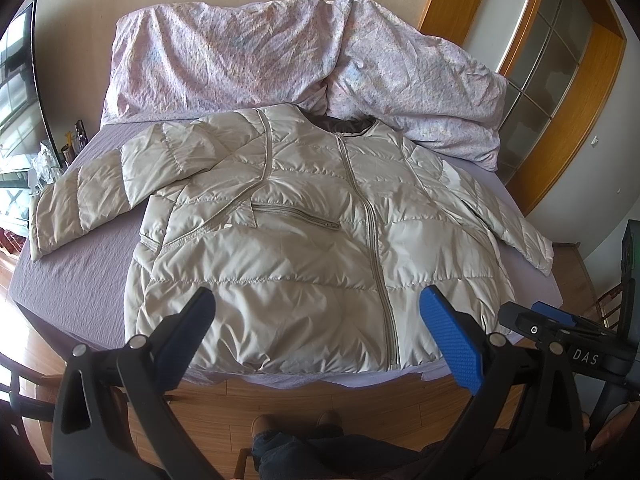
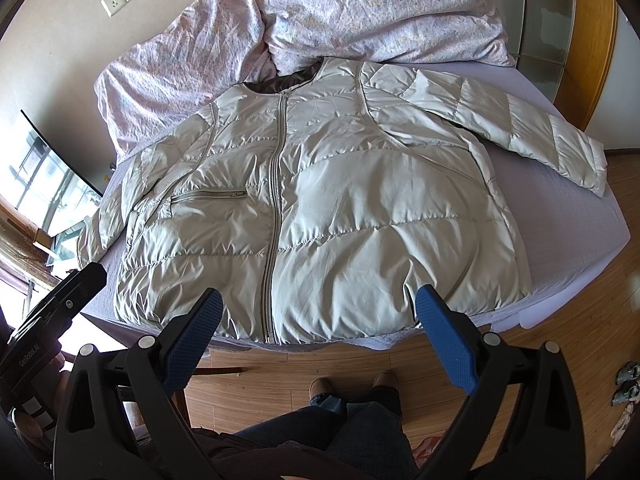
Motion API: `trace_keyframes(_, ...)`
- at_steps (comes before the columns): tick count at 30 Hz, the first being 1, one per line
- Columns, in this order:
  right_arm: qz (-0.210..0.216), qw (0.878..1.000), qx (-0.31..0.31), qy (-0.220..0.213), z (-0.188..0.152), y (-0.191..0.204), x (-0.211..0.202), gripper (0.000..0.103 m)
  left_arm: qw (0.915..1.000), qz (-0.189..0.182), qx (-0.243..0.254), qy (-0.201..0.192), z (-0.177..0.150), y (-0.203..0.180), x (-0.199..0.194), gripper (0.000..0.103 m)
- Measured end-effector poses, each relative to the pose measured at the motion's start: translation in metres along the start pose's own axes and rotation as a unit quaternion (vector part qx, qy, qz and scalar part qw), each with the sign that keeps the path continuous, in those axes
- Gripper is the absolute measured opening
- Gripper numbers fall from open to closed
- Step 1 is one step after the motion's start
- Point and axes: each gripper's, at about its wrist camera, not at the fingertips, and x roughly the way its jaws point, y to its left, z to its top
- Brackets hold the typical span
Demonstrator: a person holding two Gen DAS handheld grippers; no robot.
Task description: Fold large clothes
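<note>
A pale beige quilted jacket [image 1: 304, 248] [image 2: 328, 208] lies flat and zipped, front up, on the lilac bed [image 1: 80, 264] [image 2: 568, 216]. Its collar points toward the far pillows and its hem lies at the near bed edge. Both sleeves are spread out to the sides. My left gripper [image 1: 318, 332] hovers open above the hem, holding nothing. Its blue pads [image 1: 452, 344] straddle the lower zipper. My right gripper [image 2: 320, 332] is open too, over the hem just right of the zipper. In the left wrist view the right gripper's body [image 1: 560, 336] shows at the right edge.
Two crumpled floral pillows [image 1: 248, 52] [image 2: 360, 4] lie at the head of the bed against the wall. Wooden floor [image 2: 520, 360] runs along the near edge, where a person's feet [image 2: 352, 388] stand. A television [image 1: 20, 92] is on the left and a glazed wooden door [image 1: 552, 72] on the right.
</note>
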Motion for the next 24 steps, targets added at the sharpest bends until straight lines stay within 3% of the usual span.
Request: trace_keyframes(24, 0.017, 1.000, 0.009, -0.002, 0.011, -0.009, 0.008, 0.099, 0.9999, 0.012, -0.002, -0.001, 0.002, 0.002, 0.002, 0.101)
